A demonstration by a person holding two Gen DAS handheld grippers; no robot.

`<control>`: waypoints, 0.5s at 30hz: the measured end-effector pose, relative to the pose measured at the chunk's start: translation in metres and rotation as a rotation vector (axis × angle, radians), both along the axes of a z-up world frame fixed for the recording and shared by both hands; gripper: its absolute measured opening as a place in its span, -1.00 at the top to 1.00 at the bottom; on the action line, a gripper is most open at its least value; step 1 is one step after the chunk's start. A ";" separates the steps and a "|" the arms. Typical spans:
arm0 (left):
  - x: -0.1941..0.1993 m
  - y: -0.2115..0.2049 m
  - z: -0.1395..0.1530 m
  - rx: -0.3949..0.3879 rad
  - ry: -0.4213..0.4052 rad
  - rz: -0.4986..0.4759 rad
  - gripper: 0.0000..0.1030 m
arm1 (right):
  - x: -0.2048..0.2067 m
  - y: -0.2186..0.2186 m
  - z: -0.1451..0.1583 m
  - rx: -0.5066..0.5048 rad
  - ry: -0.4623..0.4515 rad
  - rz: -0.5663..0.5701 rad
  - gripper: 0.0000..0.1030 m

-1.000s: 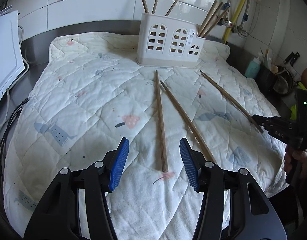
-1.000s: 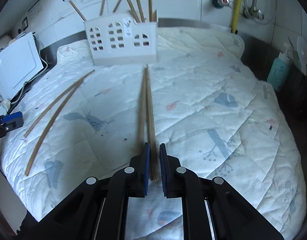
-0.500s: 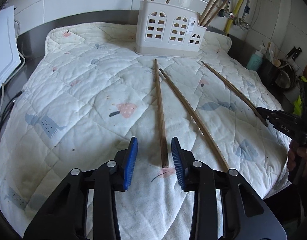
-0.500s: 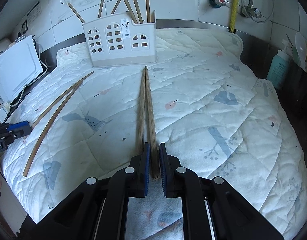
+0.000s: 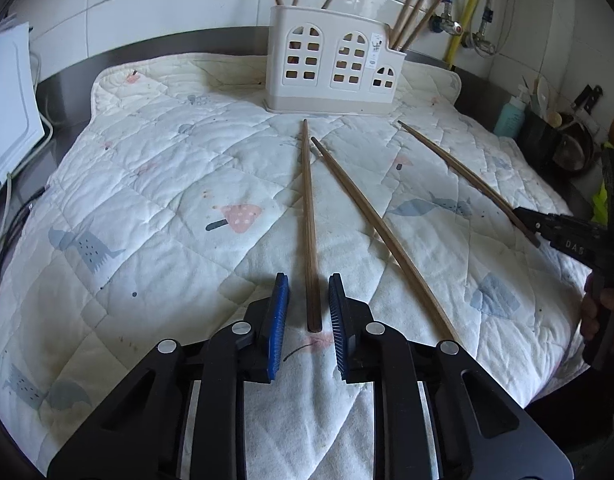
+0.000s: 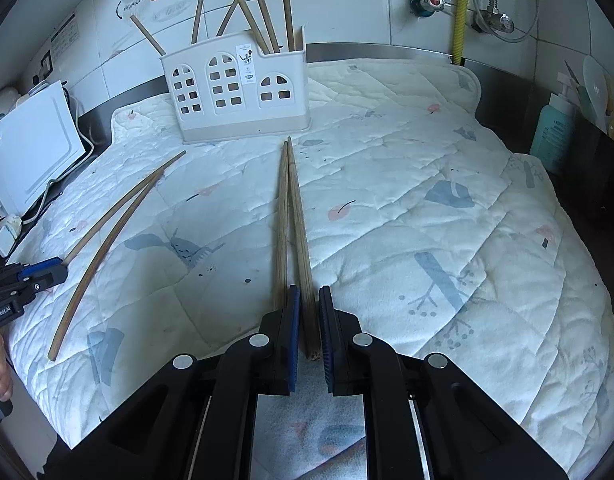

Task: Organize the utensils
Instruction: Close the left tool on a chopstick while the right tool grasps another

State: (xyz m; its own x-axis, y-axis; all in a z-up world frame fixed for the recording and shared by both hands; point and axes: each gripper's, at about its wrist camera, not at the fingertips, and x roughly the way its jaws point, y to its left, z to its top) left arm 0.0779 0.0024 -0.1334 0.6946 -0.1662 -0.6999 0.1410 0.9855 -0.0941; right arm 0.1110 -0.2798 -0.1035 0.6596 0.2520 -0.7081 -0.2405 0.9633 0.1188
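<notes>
The long brown wooden chopstick (image 5: 310, 232) lies pointing straight away between the closing, not yet touching blue pads of the left gripper (image 5: 305, 312)

A quilted white cloth (image 6: 407, 184), printed with small mushrooms, birds and leaves, covers most of the dark metal surface (image 5: 63, 84). Off to one side a white appliance (image 6: 31, 152) sits with its cables trailing beside it, and on the other side a teal pump bottle (image 6: 553, 132) stands at the edge. Behind them runs a white tiled wall (image 6: 347, 0) with fruit stickers, a yellow hose (image 6: 460, 4) and pipe valves (image 6: 431, 2).
</notes>
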 end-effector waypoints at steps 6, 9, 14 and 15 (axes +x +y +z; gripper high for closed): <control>0.008 -0.002 0.001 0.011 0.002 0.007 0.77 | -0.002 0.002 0.001 -0.016 -0.016 0.000 0.86; 0.009 0.007 0.005 -0.042 0.022 0.013 0.90 | -0.006 0.002 0.006 -0.010 -0.023 0.005 0.86; 0.003 0.015 0.014 -0.058 0.002 0.015 0.90 | -0.018 0.003 0.027 -0.020 -0.077 0.013 0.87; 0.002 0.015 0.017 -0.058 -0.006 0.014 0.90 | -0.021 0.002 0.032 -0.018 -0.092 0.014 0.87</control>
State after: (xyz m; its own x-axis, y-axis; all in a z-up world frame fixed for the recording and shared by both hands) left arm 0.0797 0.0175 -0.1168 0.7015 -0.1963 -0.6851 0.1279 0.9804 -0.1500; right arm 0.0900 -0.2773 -0.0710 0.7185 0.2493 -0.6493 -0.2632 0.9616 0.0779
